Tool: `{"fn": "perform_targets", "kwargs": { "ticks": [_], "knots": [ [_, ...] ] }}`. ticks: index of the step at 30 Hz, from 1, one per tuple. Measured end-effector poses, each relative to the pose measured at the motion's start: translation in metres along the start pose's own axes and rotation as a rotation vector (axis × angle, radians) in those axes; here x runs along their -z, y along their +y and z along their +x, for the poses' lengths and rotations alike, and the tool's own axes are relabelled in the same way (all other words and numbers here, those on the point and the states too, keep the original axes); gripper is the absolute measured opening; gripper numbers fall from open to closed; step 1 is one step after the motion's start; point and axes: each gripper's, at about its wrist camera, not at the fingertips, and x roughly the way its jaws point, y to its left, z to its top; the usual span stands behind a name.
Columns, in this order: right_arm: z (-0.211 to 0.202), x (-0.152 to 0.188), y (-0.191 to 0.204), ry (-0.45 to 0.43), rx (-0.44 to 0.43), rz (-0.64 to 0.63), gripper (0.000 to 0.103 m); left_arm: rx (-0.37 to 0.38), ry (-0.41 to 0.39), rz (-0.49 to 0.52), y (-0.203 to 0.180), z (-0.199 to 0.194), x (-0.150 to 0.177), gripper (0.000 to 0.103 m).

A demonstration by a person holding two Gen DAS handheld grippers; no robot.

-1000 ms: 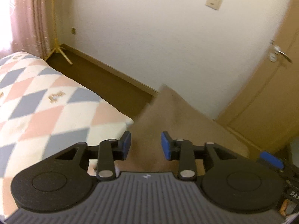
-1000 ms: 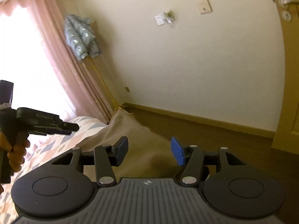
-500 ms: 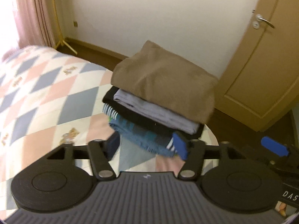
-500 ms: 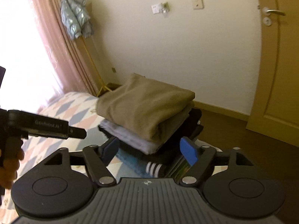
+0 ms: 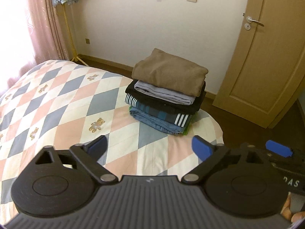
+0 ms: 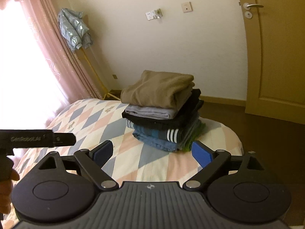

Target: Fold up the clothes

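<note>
My left tool (image 5: 149, 147) and right tool (image 6: 151, 151) both gape, holding nothing. The folded stack of clothes (image 5: 167, 91) sits on the bed's (image 5: 57, 99) corner: soft, floppy; I'd support it from underneath.

The bedspread (image 5: 63, 99) lies flat and bare across its whole left and near side, so a gripper could sweep there freely. The only thing standing up is the stack of folded clothes (image 5: 167, 93) near the bed's far corner, with open floor (image 6: 266, 133) beyond it toward the door (image 5: 266, 66).
</note>
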Motion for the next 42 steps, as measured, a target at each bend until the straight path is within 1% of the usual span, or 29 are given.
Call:
{"fn": "perform_targets", "kwargs": {
  "ticks": [5, 7, 10, 13, 21, 24, 26, 31, 38, 42],
  "knots": [
    [-0.012, 0.009, 0.008, 0.01, -0.013, -0.012, 0.095, -0.078, -0.028, 0.028, 0.001, -0.013, 0.012, 0.102],
    [-0.014, 0.012, 0.012, 0.018, -0.014, -0.018, 0.098, -0.092, -0.026, 0.033, 0.003, -0.014, 0.016, 0.102],
    [-0.015, 0.016, 0.017, 0.028, -0.007, -0.023, 0.101, -0.089, -0.018, 0.031, 0.009, -0.013, 0.019, 0.102],
    [-0.015, 0.017, 0.023, 0.037, 0.009, -0.027, 0.101, -0.086, -0.01, 0.029, 0.014, -0.012, 0.021, 0.102],
    [-0.002, 0.012, 0.039, 0.092, 0.149, -0.023, 0.103, -0.078, 0.011, 0.024, 0.028, -0.011, 0.029, 0.102],
    [0.001, 0.012, 0.043, 0.11, 0.18, -0.016, 0.103, -0.07, 0.024, 0.015, 0.032, -0.005, 0.032, 0.102],
    [0.002, 0.012, 0.044, 0.116, 0.188, -0.012, 0.103, -0.062, 0.034, 0.005, 0.035, 0.0, 0.034, 0.102],
    [0.008, 0.015, 0.046, 0.146, 0.21, -0.014, 0.103, -0.058, 0.038, 0.02, 0.032, 0.012, 0.037, 0.102],
    [0.021, 0.018, 0.041, 0.172, 0.24, -0.011, 0.103, -0.007, 0.092, 0.007, 0.029, 0.034, 0.035, 0.102],
    [0.031, 0.018, 0.034, 0.196, 0.255, 0.003, 0.103, -0.016, 0.134, 0.012, 0.027, 0.051, 0.033, 0.102]
  ]
}}
